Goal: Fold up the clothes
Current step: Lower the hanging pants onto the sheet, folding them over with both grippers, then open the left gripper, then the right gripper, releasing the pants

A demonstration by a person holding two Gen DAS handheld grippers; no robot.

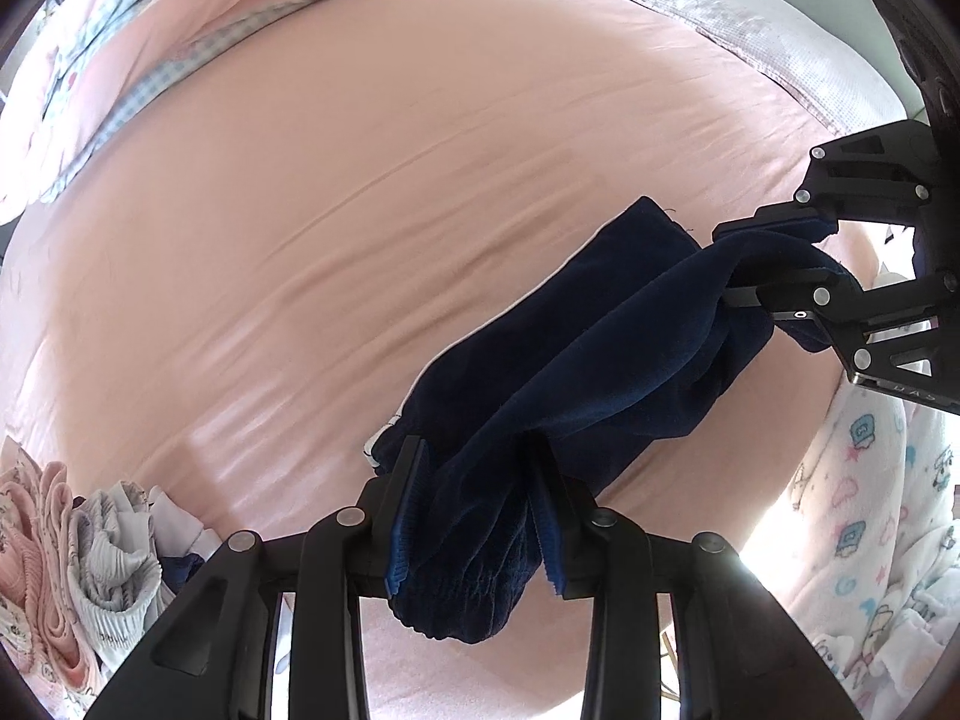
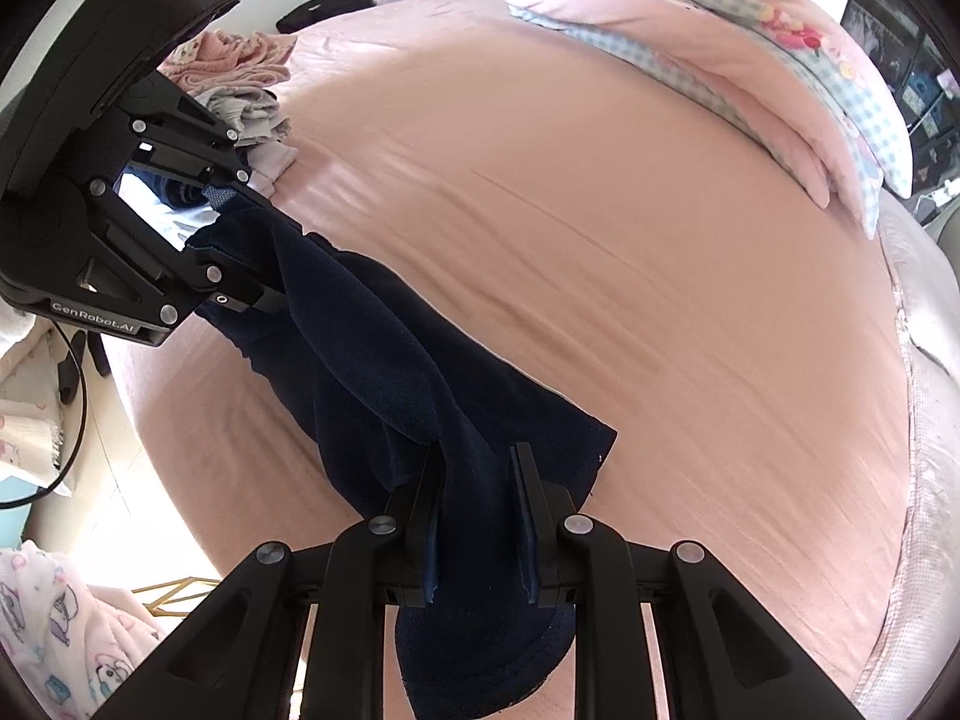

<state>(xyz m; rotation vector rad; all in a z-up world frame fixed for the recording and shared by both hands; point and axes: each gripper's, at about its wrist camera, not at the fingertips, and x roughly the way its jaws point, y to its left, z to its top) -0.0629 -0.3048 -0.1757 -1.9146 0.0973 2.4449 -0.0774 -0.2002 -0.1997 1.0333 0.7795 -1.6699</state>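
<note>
Plainly legible, "GenRobot.AI" runs in pale letters along the lower edge of the left gripper (image 2: 249, 252) in the right wrist view; in the left wrist view only "D A S" shows on the right gripper (image 1: 744, 264), the rest cut off. Both grippers point steeply down over the bed (image 1: 360, 210), tilted toward each other. Left jaws are clamped on one bunched end of the navy garment (image 1: 570, 360), right jaws on the other end, and the cloth hangs stretched between them just above the pink sheet. A pile of clothes (image 1: 78, 552) lies at the bed's edge, a folded quilt (image 2: 750, 48) farther back.
</note>
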